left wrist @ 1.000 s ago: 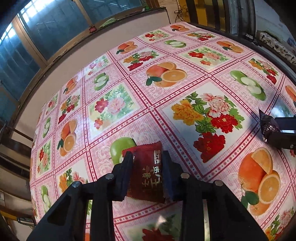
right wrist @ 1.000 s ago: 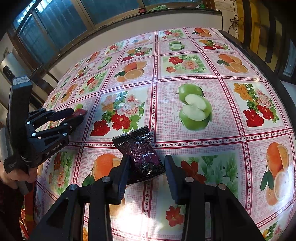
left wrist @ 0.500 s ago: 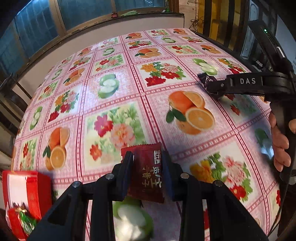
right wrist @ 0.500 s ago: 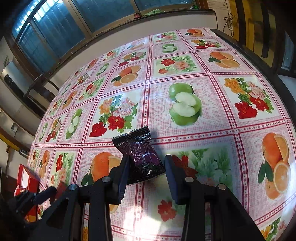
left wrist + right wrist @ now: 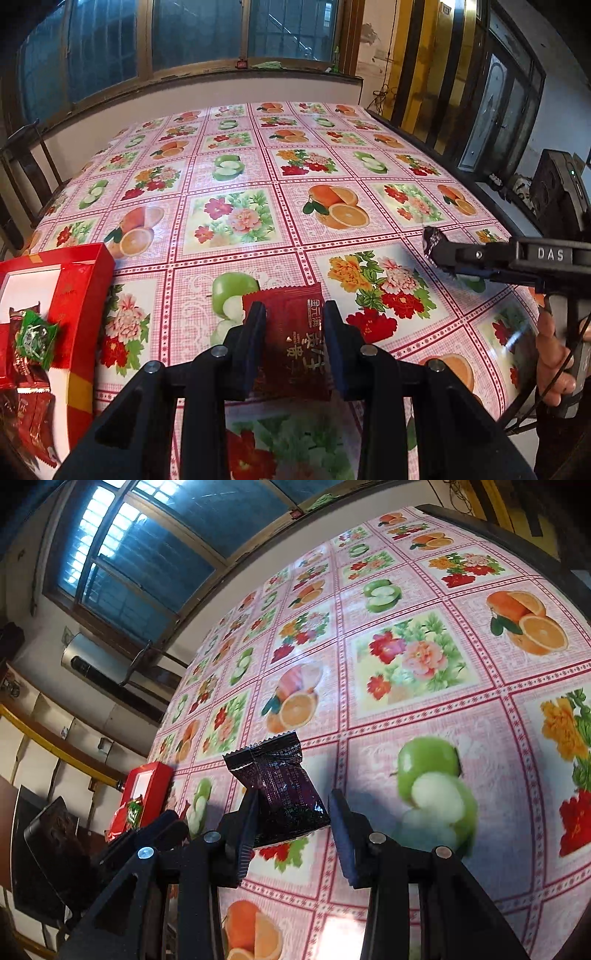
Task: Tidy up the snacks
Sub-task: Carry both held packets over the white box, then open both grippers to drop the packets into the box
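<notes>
- Left wrist view, nearest: the left tongs [image 5: 293, 332] are clamped on a flat red snack packet [image 5: 295, 343] with gold lettering and a serrated top edge, held above the counter [image 5: 229, 218].
- Just to the left sits an open red box [image 5: 79, 273] at the counter's near-left edge; it already holds a green-wrapped sweet [image 5: 35, 334] and some red packets [image 5: 27, 373], so part of the sorting looks done.
- Further right, the right tongs [image 5: 437, 251] hover over the counter with a dark wrapper at their tips.
- Right wrist view: the right tongs [image 5: 291, 812] grip a glossy dark purple packet [image 5: 280, 790], puffy, crimped at the top, caught mainly against the left finger.
- Beyond it the red box [image 5: 147, 786] stands well apart from this packet.
- My judgement: both held packets remain to be dropped into the box; no other loose snacks show on the patterned cloth.
</notes>
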Demonstrator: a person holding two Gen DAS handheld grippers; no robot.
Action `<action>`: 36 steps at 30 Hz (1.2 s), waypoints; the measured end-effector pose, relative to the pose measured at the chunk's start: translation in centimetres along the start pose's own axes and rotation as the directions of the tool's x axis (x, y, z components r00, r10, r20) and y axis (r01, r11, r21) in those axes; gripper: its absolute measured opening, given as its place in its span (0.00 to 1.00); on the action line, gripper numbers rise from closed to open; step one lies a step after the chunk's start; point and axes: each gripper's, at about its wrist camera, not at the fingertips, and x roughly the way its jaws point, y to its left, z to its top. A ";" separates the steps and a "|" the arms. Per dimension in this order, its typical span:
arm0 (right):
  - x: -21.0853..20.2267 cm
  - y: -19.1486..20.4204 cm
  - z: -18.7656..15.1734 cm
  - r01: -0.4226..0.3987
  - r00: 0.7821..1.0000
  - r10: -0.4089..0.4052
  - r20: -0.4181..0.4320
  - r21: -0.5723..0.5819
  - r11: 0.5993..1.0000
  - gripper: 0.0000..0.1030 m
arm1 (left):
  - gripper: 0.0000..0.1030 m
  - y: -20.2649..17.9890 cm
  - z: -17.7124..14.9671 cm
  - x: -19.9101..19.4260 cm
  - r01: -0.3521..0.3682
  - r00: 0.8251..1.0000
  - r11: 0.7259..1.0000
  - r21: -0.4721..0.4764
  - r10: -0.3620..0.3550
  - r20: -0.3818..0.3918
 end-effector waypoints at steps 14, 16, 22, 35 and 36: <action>6.3 11.0 -5.4 -0.081 0.994 0.064 -0.084 -0.216 0.973 0.40 | 0.30 5.6 -4.3 -9.2 -0.197 0.968 0.978 -0.067 0.204 0.143; 7.9 13.3 -5.4 -0.093 0.992 0.068 -0.104 -0.257 0.962 0.40 | 0.30 7.7 -4.6 -10.3 -0.237 0.956 0.967 -0.097 0.249 0.152; 12.0 20.2 -5.4 -0.128 0.990 0.098 -0.102 -0.355 0.926 0.40 | 0.30 13.5 -5.1 -12.5 -0.369 0.907 0.911 -0.183 0.396 0.143; 12.2 21.9 -6.4 -0.050 0.998 0.062 0.011 -0.451 0.891 0.59 | 0.97 13.5 -5.5 -14.2 -0.606 0.750 0.754 -0.254 0.647 0.133; 11.2 21.1 -6.6 -0.005 0.999 0.028 0.043 -0.462 0.887 0.60 | 0.97 12.3 -4.8 -13.5 -0.579 0.772 0.778 -0.245 0.619 0.144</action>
